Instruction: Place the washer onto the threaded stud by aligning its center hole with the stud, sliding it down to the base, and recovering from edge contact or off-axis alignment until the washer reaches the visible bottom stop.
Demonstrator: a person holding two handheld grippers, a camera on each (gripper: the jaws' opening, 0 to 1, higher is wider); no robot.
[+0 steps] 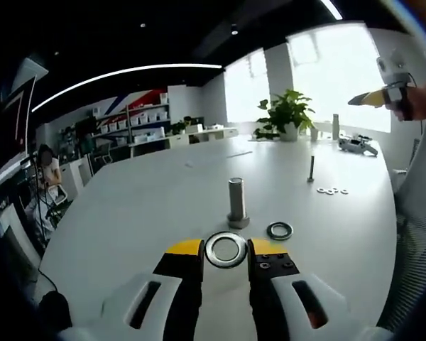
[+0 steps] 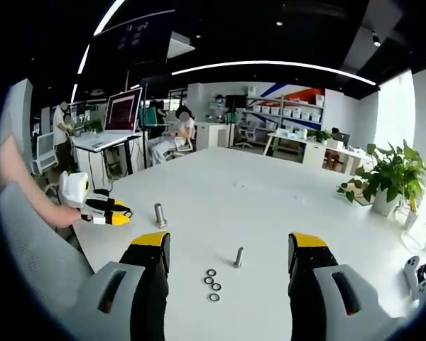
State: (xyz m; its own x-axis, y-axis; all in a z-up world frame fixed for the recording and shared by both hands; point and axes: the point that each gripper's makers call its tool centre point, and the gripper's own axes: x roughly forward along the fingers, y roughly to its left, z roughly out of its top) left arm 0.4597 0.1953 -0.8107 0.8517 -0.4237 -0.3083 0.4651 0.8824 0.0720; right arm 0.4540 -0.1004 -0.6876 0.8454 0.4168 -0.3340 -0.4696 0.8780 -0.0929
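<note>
Table (image 1: 149,206), white and broad, carries everything. In the left gripper view the left gripper (image 1: 226,261) clenches a washer (image 1: 226,250) flat between its jaws, just short of the upright threaded stud (image 1: 237,202); a spare washer (image 1: 280,230) lies beside the stud's base. The right gripper (image 2: 227,249) hangs released, jaws wide apart.

Daylight is pouring through the windows (image 1: 341,71), blowing them out to white and washing the desk (image 1: 163,192) in soft, even brightness. Ceiling light strips (image 2: 270,65) are glowing against a dark ceiling. Shadows are staying faint. Fisheye distortion is bending straight lines and softening detail toward the edges.
</note>
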